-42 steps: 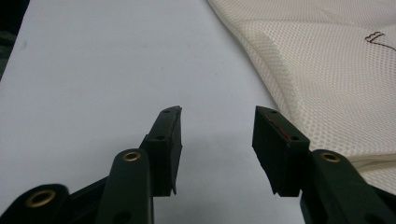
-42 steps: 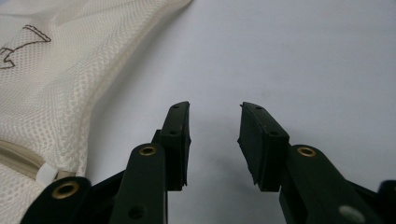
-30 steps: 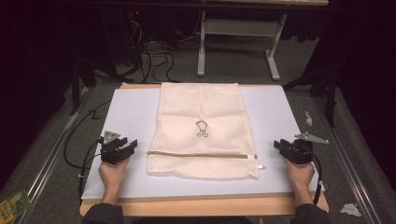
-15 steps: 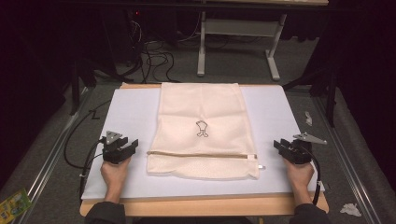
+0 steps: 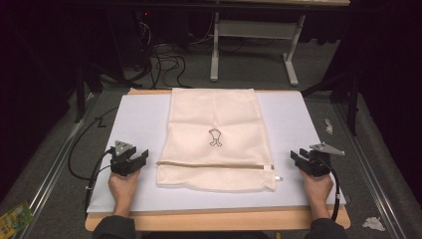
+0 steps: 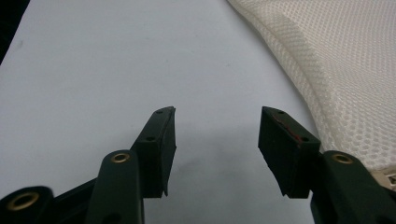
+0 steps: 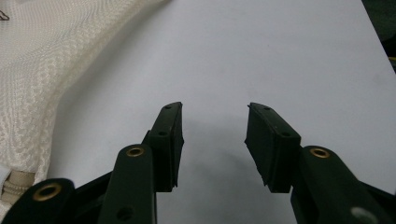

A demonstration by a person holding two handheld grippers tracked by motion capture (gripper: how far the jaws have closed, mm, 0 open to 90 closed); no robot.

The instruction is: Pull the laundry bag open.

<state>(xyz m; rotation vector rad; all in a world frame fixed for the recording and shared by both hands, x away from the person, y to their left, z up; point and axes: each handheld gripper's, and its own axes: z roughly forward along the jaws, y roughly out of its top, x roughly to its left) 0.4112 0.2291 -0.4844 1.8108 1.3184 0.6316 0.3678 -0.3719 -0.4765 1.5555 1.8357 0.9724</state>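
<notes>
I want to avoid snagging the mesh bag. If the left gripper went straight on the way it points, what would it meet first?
Probably only the white mat; the left gripper, open, aims just beside the mesh bag.

My work surface is a pale white mat (image 5: 144,119) lying on a wooden table (image 5: 209,220) whose light edge shows along the near side. Past the table's far edge, on the grey carpet, stands a white metal frame (image 5: 254,45) with two feet, and a tangle of black cables (image 5: 164,62) lies just to its left. Near the bottom left corner a green and yellow packet (image 5: 12,219) lies on the floor, and crumpled white scraps (image 5: 373,223) lie at the lower right.
</notes>
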